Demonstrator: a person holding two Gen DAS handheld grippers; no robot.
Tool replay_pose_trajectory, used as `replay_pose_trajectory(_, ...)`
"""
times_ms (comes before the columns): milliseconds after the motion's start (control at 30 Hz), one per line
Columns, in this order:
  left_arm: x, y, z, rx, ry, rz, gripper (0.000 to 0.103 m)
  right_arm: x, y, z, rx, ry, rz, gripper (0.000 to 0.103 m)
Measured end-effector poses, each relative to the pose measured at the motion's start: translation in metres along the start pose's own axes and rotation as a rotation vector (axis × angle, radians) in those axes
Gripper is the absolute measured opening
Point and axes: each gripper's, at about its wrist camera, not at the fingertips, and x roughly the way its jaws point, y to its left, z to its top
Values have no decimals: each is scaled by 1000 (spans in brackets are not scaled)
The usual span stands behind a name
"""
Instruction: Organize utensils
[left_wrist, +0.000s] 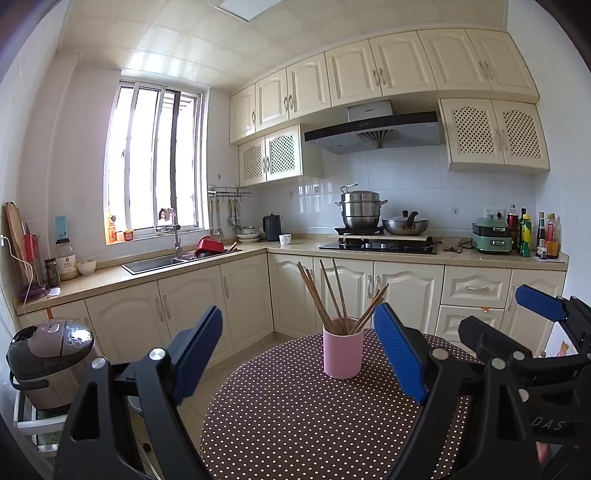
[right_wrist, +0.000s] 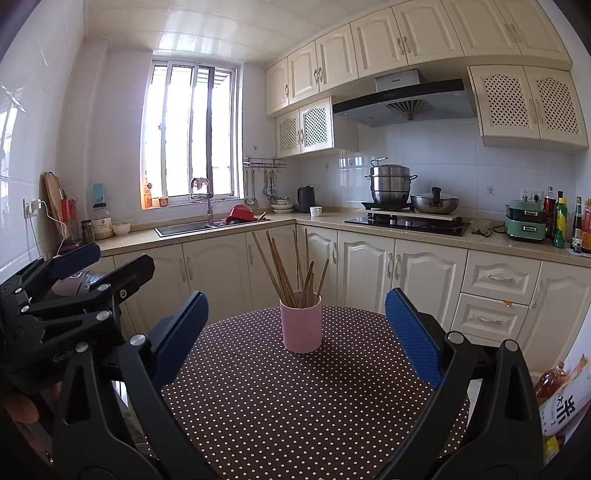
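Note:
A pink cup (left_wrist: 343, 349) stands upright on the round table with the brown polka-dot cloth (left_wrist: 295, 413). Several wooden chopsticks (left_wrist: 334, 297) stand in it, fanned out. My left gripper (left_wrist: 299, 328) is open and empty, held above the table's near side, with the cup beyond its fingertips. My right gripper (right_wrist: 297, 317) is open and empty too; in its view the cup (right_wrist: 301, 323) and chopsticks (right_wrist: 291, 271) sit straight ahead on the cloth (right_wrist: 295, 406). The right gripper also shows at the right of the left wrist view (left_wrist: 509, 321), and the left gripper at the left of the right wrist view (right_wrist: 77, 266).
A rice cooker (left_wrist: 48, 354) stands on a low rack left of the table. Cream cabinets and a counter with sink (left_wrist: 155, 263), stove (left_wrist: 380, 245) and pots run behind. A rice bag and oil bottle (right_wrist: 554, 384) sit at the table's right.

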Motion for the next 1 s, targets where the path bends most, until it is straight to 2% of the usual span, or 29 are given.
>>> replay_pose_trajectory(1000, 8, -2, -3, -3, 26, -11, 83, 6, -3, -3, 14, 19, 9, 95)
